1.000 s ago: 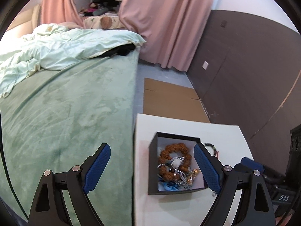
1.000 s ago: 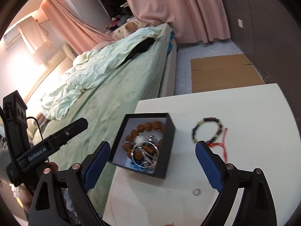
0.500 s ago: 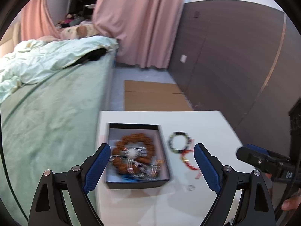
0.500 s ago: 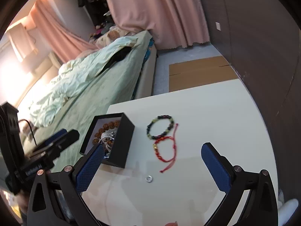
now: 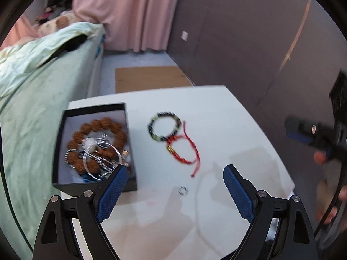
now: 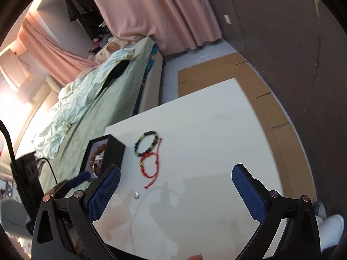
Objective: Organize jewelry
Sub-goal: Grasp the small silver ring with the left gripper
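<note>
A black open box (image 5: pixel 61 143) on the white table (image 5: pixel 216 117) holds a brown bead bracelet (image 5: pixel 97 127) and silver bangles (image 5: pixel 102 158). Right of it lie a dark green bead bracelet (image 5: pixel 164 127), a red cord bracelet (image 5: pixel 184 151) and a small silver ring (image 5: pixel 182 190). My left gripper (image 5: pixel 173 192) is open and empty above the ring. My right gripper (image 6: pixel 175 192) is open and empty above the table, with the box (image 6: pixel 112 151), the bead bracelet (image 6: pixel 145 143), the cord bracelet (image 6: pixel 149 166) and the ring (image 6: pixel 136 195) to its left.
A bed with a green cover (image 5: pixel 32 108) runs along the table's left side. Flat cardboard (image 5: pixel 149 78) lies on the floor beyond the table. A dark wall panel (image 5: pixel 249 43) stands to the right. Pink curtains (image 5: pixel 130 10) hang at the back.
Both grippers have swung to the right. The box has slid to the left in both views, and the loose bracelets and ring now lie nearer the middle.
</note>
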`<state>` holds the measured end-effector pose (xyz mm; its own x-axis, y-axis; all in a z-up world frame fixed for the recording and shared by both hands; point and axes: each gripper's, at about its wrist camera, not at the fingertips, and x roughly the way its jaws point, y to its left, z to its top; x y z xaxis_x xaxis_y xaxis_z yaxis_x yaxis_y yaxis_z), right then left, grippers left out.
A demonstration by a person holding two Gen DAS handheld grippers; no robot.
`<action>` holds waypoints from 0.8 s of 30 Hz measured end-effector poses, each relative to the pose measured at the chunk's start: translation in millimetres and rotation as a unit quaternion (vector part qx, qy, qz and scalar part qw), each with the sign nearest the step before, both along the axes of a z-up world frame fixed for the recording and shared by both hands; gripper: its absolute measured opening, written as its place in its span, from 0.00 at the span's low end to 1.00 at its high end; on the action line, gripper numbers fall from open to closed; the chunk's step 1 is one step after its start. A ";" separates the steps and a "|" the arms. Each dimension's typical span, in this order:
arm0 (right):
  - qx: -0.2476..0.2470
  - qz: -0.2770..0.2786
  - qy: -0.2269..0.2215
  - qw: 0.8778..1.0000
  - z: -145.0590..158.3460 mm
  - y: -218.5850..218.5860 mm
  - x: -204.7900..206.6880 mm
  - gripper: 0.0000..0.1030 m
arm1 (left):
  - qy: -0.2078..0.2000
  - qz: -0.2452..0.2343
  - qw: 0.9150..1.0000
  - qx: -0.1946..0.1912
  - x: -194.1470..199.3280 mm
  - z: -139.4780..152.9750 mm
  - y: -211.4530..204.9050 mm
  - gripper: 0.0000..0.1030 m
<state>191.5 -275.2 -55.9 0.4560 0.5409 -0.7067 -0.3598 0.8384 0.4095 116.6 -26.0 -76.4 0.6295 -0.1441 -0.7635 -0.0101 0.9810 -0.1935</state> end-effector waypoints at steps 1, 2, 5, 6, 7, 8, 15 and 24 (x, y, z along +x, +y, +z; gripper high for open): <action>0.001 -0.004 -0.001 1.000 0.4 -3.6 0.7 1.00 | 0.000 -0.005 1.000 0.008 -0.6 -1.0 -3.2 0.85; 0.001 -0.006 -0.001 1.000 0.6 -5.8 1.2 1.00 | 0.000 -0.013 1.000 0.021 -1.6 -2.7 -8.0 0.84; -0.003 -0.005 -0.003 1.000 0.8 -10.7 1.9 1.00 | 0.010 -0.036 0.999 0.031 -4.6 -11.1 -17.1 0.77; -0.008 -0.003 -0.006 1.000 1.0 -11.6 1.6 1.00 | 0.015 -0.043 0.998 0.034 -5.7 -14.8 -20.0 0.73; -0.012 -0.001 -0.008 1.000 1.0 -11.4 1.3 1.00 | 0.018 -0.047 0.998 0.036 -5.4 -16.9 -21.5 0.69; -0.018 -0.001 -0.009 1.000 0.7 -11.7 0.9 1.00 | 0.022 -0.052 0.998 0.042 -6.4 -20.4 -24.4 0.68; -0.062 -0.001 -0.009 0.998 -6.8 -14.6 -1.1 0.94 | 0.040 -0.067 0.995 0.064 -5.3 -43.0 -32.0 0.57; -0.091 0.002 0.010 0.996 -18.5 -12.7 1.0 0.82 | 0.049 -0.067 0.994 0.069 3.4 -58.6 -37.2 0.40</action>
